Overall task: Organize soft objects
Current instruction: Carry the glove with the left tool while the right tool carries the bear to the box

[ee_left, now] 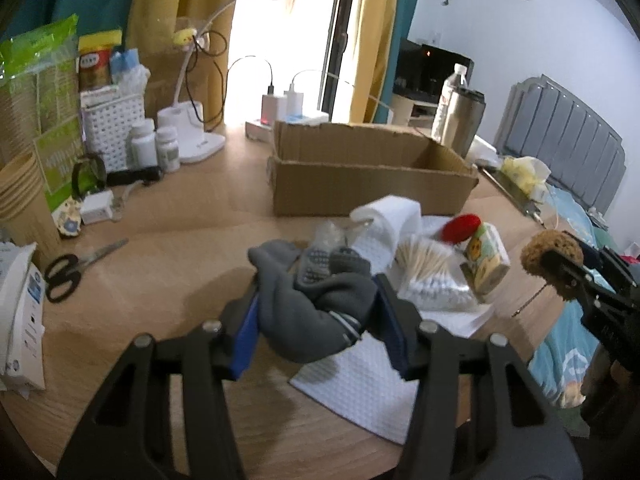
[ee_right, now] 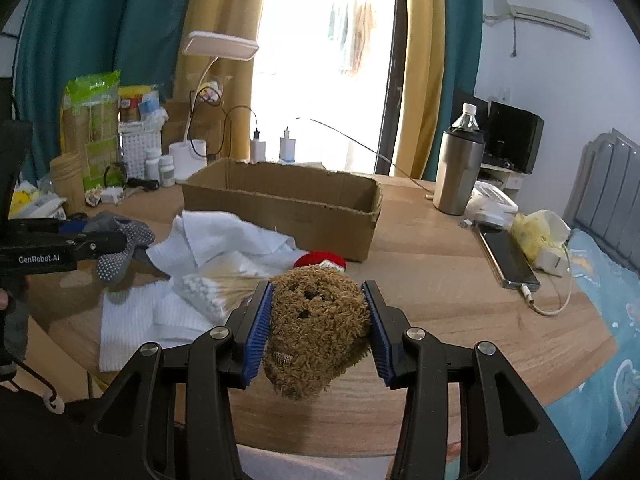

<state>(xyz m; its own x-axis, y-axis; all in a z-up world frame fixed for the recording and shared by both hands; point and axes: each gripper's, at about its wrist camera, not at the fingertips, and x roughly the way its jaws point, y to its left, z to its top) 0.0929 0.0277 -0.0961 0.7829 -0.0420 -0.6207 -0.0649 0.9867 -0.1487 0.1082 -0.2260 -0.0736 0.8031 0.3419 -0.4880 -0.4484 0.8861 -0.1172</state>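
My left gripper point(ee_left: 318, 292) is shut on a bundle of grey socks point(ee_left: 316, 316) with dotted soles, held just above the wooden table point(ee_left: 168, 248). From the right wrist view the left gripper point(ee_right: 120, 240) and the socks point(ee_right: 120, 256) hang at the left. My right gripper point(ee_right: 318, 286) is shut on a brown fuzzy plush toy point(ee_right: 316, 320), its blue pads pressing both sides. In the left wrist view that plush toy point(ee_left: 540, 248) sits in the right gripper point(ee_left: 560, 270) at the right edge. An open cardboard box point(ee_left: 360, 188) stands behind both.
White cloths point(ee_right: 224, 236), a pack of cotton swabs point(ee_left: 424, 260), a red soft item point(ee_left: 460, 226) and a tissue packet point(ee_left: 484, 260) lie before the box. Scissors point(ee_left: 68, 268) and bottles stand at left. A steel tumbler point(ee_right: 456, 172) and phone point(ee_right: 508, 256) are at right.
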